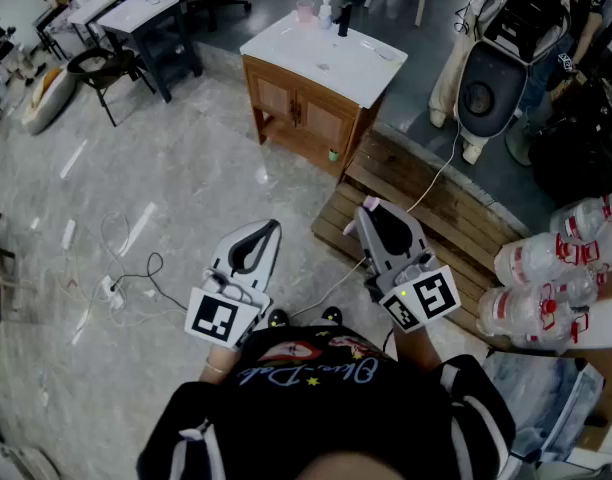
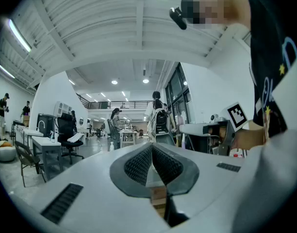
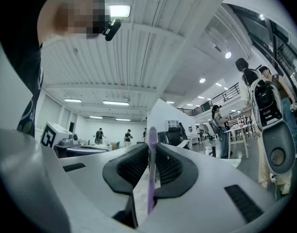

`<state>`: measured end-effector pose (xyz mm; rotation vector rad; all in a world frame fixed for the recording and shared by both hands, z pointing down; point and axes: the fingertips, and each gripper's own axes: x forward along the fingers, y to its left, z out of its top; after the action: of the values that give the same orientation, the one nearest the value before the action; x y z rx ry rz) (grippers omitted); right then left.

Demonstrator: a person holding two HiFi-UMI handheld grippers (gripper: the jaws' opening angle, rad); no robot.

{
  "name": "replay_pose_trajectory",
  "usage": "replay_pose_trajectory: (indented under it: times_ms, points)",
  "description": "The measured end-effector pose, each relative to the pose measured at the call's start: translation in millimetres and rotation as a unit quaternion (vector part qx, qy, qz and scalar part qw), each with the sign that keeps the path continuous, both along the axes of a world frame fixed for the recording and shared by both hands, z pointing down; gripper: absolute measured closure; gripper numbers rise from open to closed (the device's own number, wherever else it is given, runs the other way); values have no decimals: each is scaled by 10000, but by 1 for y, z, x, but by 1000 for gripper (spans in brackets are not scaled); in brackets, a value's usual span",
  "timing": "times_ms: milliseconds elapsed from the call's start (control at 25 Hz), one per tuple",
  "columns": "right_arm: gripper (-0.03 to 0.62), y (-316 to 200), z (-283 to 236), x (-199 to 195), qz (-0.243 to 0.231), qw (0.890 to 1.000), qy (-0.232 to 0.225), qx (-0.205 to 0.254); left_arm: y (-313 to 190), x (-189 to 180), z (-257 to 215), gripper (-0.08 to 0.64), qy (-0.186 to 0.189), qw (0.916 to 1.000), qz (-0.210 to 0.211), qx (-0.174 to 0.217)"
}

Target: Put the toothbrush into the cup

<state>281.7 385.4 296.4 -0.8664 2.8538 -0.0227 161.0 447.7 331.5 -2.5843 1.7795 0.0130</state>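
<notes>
In the head view both grippers are held close to my body, above the floor. My right gripper [image 1: 374, 214] is shut on a purple toothbrush [image 1: 371, 204]. In the right gripper view the toothbrush [image 3: 151, 174] stands upright between the dark pads, and its head pokes past the tip of the right gripper [image 3: 152, 147]. My left gripper [image 1: 269, 226] is shut, with nothing between the pads of the left gripper [image 2: 152, 148]. A pink cup [image 1: 304, 10] stands at the back of the white top of a wooden vanity cabinet [image 1: 316, 63], well ahead of both grippers.
A small bottle [image 1: 325, 13] and a black tap [image 1: 344, 18] stand beside the cup. A wooden pallet [image 1: 441, 203] lies to the right of the cabinet, with packs of water bottles [image 1: 551, 273] beyond it. Cables [image 1: 126, 278] trail over the floor on the left. A black chair [image 1: 106, 68] and desks stand at the far left.
</notes>
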Motion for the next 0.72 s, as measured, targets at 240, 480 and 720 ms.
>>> replay_pose_trajectory:
  times_ms: [240, 480, 720]
  points:
    - [554, 0, 3, 12, 8, 10000, -10, -48, -2, 12, 2, 557, -43, 10000, 0, -43]
    - [554, -8, 4, 31, 65, 9997, -190, -136, -10, 26, 5, 557, -67, 9999, 31, -92]
    - [554, -17, 9, 56, 126, 9996, -160, -190, -22, 52, 8, 557, -161, 9998, 98, -115]
